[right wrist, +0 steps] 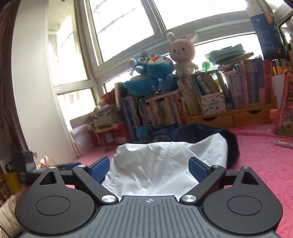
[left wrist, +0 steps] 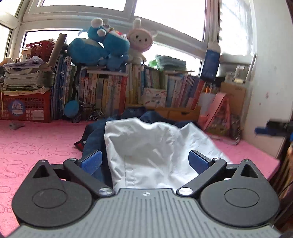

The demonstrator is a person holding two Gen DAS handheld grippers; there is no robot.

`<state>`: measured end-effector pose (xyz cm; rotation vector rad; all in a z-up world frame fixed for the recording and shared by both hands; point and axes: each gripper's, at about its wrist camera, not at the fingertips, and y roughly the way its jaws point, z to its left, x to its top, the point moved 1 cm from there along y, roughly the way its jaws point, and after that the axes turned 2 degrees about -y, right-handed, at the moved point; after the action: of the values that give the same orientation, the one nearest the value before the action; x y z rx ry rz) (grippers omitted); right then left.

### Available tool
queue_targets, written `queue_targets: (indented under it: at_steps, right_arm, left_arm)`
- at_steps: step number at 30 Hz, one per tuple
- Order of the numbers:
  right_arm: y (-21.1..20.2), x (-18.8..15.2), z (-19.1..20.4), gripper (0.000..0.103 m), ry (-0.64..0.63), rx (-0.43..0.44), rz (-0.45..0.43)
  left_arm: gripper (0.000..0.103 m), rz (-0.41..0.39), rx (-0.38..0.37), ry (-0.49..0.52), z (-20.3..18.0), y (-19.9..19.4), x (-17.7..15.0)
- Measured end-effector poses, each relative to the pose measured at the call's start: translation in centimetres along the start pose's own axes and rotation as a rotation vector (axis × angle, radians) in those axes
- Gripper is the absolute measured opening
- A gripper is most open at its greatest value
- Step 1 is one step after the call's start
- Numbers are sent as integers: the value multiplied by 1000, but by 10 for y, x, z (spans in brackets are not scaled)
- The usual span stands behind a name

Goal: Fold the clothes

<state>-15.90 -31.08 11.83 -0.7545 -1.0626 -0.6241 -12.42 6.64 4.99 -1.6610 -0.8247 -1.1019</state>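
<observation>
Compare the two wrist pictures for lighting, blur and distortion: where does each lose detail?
Left wrist view: the bright window panes are blown out white, the straight frames bow from the fisheye, and the other black gripper at the right edge is smeared. Right wrist view: the same glare, a tilted scene, and the crumpled white cloth garment looks soft at its near edge.

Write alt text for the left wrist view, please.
The left gripper is open above a crumpled white garment lying over dark blue clothing on a pink mat. Behind stand bookshelves topped with plush toys.
</observation>
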Motion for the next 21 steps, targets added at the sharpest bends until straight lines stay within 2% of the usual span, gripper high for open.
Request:
queue_targets:
  at_steps: [2, 4, 7, 10, 15, 18, 20, 21]
  right_arm:
    - [20, 2, 4, 97, -24, -26, 7]
    - [50, -7, 12, 97, -89, -115, 58]
    - [93, -28, 17, 97, -147, -200, 130]
    - [128, -45, 19, 97, -151, -200, 198]
    - [175, -73, 18, 97, -136, -223, 295]
    - [190, -88, 8, 97, -113, -278, 334]
    - [193, -92, -1, 98, -71, -275, 349]
    - [195, -94, -5, 101, -50, -273, 357]
  left_arm:
    - [102, 76, 74, 61, -2, 24, -19]
    - [102, 159, 137, 91, 0, 42, -41]
    - [102, 202, 189, 117, 3, 51, -61]
    - [103, 197, 188, 130, 5, 50, -67]
    - [103, 191, 154, 59, 14, 51, -68]
    - [103, 181, 143, 66, 13, 50, -69]
    - [103, 184, 126, 66, 14, 49, -67]
    - [103, 191, 112, 60, 15, 48, -65]
